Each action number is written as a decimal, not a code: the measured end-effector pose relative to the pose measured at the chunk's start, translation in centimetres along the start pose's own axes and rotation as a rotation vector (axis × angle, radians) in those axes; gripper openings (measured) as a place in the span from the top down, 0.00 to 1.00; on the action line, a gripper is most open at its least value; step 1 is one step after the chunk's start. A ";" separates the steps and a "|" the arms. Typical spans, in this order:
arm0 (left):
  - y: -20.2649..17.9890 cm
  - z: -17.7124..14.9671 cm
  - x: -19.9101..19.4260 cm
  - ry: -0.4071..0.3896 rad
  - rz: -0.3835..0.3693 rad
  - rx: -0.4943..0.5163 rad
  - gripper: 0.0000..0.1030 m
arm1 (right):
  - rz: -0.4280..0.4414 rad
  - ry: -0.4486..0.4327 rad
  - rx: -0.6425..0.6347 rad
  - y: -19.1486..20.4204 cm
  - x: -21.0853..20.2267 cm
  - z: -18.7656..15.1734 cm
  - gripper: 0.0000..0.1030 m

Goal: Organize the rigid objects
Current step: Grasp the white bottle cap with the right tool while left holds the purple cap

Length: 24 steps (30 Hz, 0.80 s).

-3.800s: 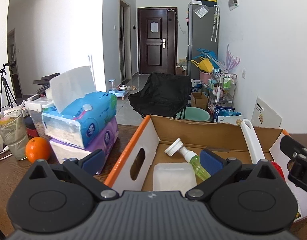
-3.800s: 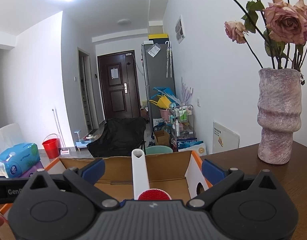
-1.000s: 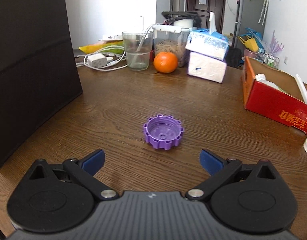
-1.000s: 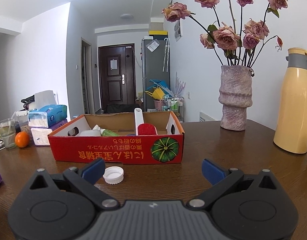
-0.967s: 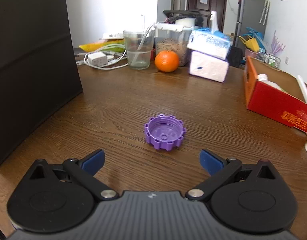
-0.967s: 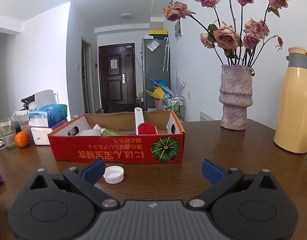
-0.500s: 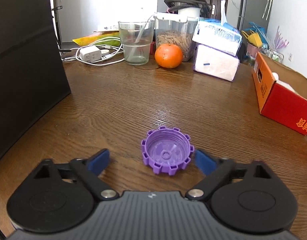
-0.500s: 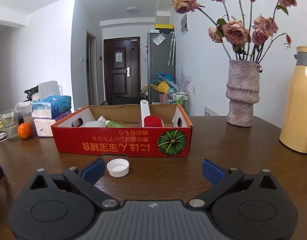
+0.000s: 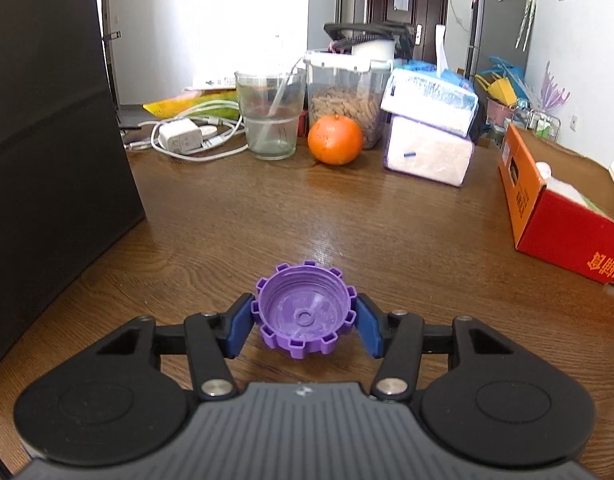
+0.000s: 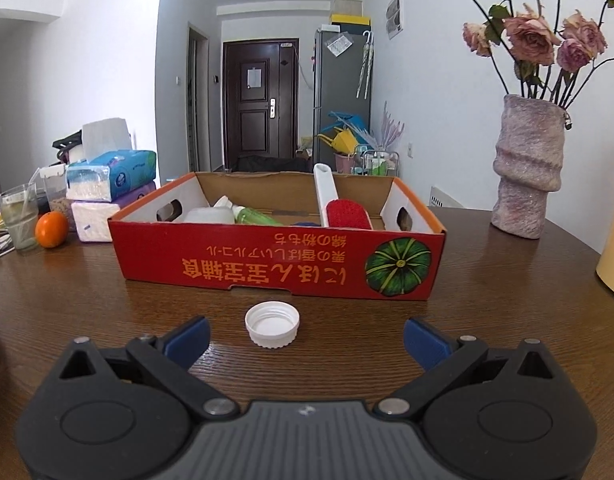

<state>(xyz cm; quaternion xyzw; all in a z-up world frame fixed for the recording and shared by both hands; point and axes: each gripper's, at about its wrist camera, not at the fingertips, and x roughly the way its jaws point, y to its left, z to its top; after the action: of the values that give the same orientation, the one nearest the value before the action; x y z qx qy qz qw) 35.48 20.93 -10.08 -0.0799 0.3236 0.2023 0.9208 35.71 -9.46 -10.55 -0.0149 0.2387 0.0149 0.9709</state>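
A purple ridged cap (image 9: 305,316) lies open side up on the wooden table (image 9: 307,208). My left gripper (image 9: 305,330) is around it, its jaws closing, and both blue pads (image 9: 241,326) touch the cap's sides. In the right wrist view a white screw cap (image 10: 272,324) lies on the table just in front of the red cardboard box (image 10: 275,272). My right gripper (image 10: 307,340) stands open behind that cap with nothing between its fingers. The box holds a red brush with a white handle (image 10: 339,208), a green bottle and a white container.
At the back left stand a glass of water (image 9: 269,118), an orange (image 9: 335,140), a jar, stacked tissue packs (image 9: 429,132) and a charger with cables. A large black panel (image 9: 47,140) fills the left. A vase of roses (image 10: 529,168) stands right of the box.
My left gripper has moved forward to the purple cap and its jaws have narrowed onto it. My right gripper has drawn nearer to the white cap, which now sits closer and more central.
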 end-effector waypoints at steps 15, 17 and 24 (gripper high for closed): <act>0.9 0.6 -0.4 -0.020 0.022 -0.023 0.47 | 0.019 0.125 -0.002 1.9 5.5 1.4 0.20; 0.9 0.6 -0.4 -0.021 0.021 -0.024 0.47 | 0.030 0.155 0.005 2.1 6.3 1.4 0.30; 1.0 0.6 -0.5 -0.021 0.020 -0.026 0.47 | 0.052 0.168 0.016 2.2 6.7 1.4 0.62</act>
<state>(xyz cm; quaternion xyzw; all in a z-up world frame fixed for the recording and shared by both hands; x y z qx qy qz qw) 35.05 21.85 -9.37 -0.0866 0.3121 0.2166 0.9210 42.17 -7.05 -12.48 -0.0022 0.3197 0.0368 0.9468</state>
